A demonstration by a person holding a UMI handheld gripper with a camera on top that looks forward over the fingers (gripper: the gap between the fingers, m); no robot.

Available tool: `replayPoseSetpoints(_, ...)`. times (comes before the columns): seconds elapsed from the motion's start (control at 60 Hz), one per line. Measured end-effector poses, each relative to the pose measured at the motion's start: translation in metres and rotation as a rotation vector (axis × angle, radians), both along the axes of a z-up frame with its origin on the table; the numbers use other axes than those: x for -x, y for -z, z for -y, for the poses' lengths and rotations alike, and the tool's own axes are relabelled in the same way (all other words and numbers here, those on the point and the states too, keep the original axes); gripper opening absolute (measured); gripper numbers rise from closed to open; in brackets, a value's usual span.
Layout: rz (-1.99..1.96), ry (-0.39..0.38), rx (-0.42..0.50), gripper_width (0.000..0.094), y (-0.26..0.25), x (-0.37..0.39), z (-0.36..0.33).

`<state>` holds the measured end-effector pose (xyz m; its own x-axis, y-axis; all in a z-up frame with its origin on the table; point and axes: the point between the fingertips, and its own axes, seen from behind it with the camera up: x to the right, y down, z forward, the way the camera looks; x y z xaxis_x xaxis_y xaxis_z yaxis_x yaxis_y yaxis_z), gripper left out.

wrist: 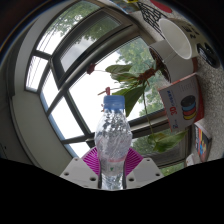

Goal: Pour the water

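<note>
My gripper [112,162] is shut on a clear, crinkled plastic water bottle [112,135] with a blue cap [115,102]. Both magenta pads [92,160] press on its lower body, one at each side. The bottle stands upright between the fingers and is lifted, with windows and leaves behind it. Its base is hidden below the fingers. No cup or other vessel for water shows in the view.
A large window [70,70] with white frames fills the background, trees outside. A green leafy plant [135,80] stands beyond the bottle. A colourful striped box [183,103] sits to the right, a white round object [178,38] above it.
</note>
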<state>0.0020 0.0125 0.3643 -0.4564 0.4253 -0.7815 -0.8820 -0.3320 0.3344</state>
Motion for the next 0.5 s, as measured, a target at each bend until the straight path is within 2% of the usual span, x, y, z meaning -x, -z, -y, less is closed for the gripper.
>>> replayPoseSetpoints(0.133,-0.241,-0.013,0.110,0.0266,0.063,-0.057,-0.028)
replayPoseSetpoints(0.267,-0.336,-0.039,0.173,0.0265,0.096,-0.072,-0.040)
replayPoseSetpoints(0.383,-0.340,-0.065,0.189,0.0267,0.100,-0.072,-0.039)
replayPoseSetpoints(0.5,-0.213,-0.055,0.134,0.0265,0.067,-0.076,-0.033)
